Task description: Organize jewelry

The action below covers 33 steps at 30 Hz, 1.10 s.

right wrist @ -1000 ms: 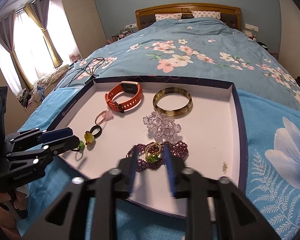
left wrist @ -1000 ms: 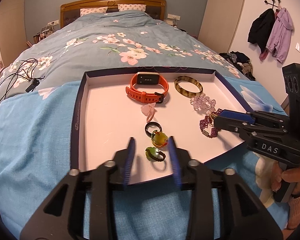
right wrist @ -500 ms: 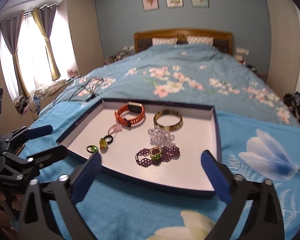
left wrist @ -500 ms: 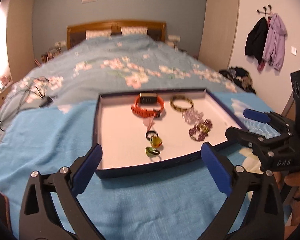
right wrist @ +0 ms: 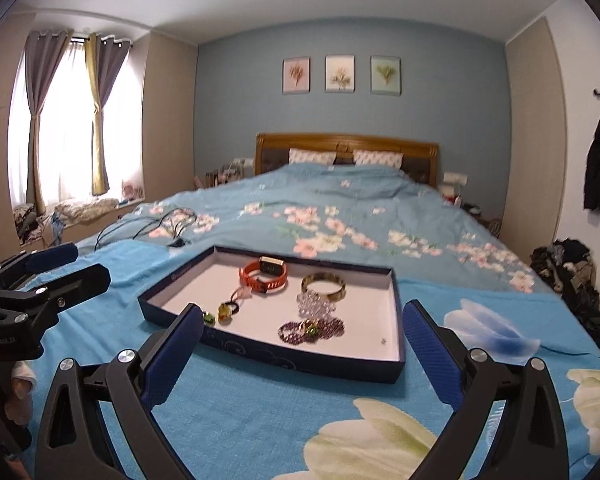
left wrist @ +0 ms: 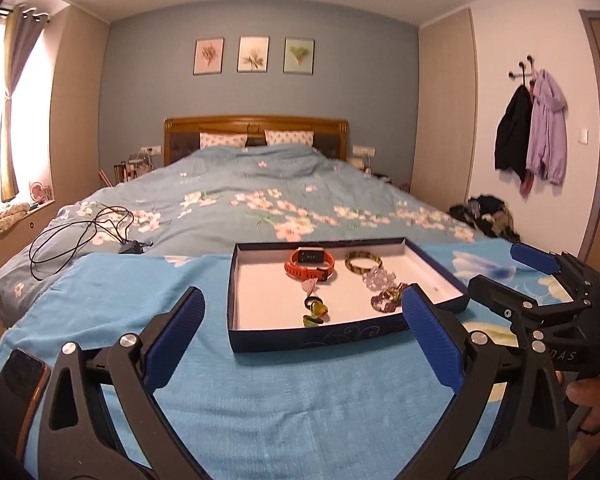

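Both grippers, left gripper (left wrist: 300,336) and right gripper (right wrist: 302,346), spread wide, empty, short of tray (left wrist: 300,338) near edge.

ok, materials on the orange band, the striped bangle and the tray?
Orange band: looks like matte rubbery silicone, with punched strap holes and a dark screen module.
Striped bangle: rigid glossy ring, brown and cream banding; likely resin or horn-look plastic, cannot tell which.
Tray: appears to be cardboard, a box lid with dark blue printed outer walls and plain white matte inside.
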{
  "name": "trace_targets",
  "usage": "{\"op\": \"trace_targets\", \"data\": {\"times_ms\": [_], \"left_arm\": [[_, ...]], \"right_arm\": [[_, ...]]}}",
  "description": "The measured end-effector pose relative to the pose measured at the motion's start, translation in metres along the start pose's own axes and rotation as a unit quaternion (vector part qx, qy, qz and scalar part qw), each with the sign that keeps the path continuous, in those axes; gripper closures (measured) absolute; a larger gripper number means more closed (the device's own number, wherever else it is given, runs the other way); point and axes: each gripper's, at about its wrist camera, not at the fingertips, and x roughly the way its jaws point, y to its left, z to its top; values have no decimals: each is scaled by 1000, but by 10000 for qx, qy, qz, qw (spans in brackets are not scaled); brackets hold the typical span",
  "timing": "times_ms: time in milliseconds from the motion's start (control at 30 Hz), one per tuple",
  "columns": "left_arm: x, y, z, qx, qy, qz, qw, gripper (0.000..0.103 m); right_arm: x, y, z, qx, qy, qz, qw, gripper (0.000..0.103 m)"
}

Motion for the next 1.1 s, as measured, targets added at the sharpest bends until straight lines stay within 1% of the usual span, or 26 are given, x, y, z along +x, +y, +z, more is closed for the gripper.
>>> {"op": "trace_targets", "data": {"times_ms": [133, 367, 533, 867, 1100], "left_arm": [[-15, -1, -4, -63, -169, -67, 9998, 6], [-34, -3, -8, -170, -447, 64, 9988, 6], [-37, -4, -9, -172, -484, 84, 9986, 6], [-40, -7, -7, -149, -605, 211, 9978, 6], [-39, -9, -7, -140, -619, 206, 9978, 6]], "right_arm": [[-8, 0, 1, -40, -103, -70, 9999, 7], [-19, 1, -3, 22, -356, -232, 9991, 7], [-27, 2, -3, 45, -528, -252, 9983, 7], [-29, 0, -3, 111, -626, -302, 9975, 7], [-33, -3, -4, 176, -713, -328, 9968, 7]]}}
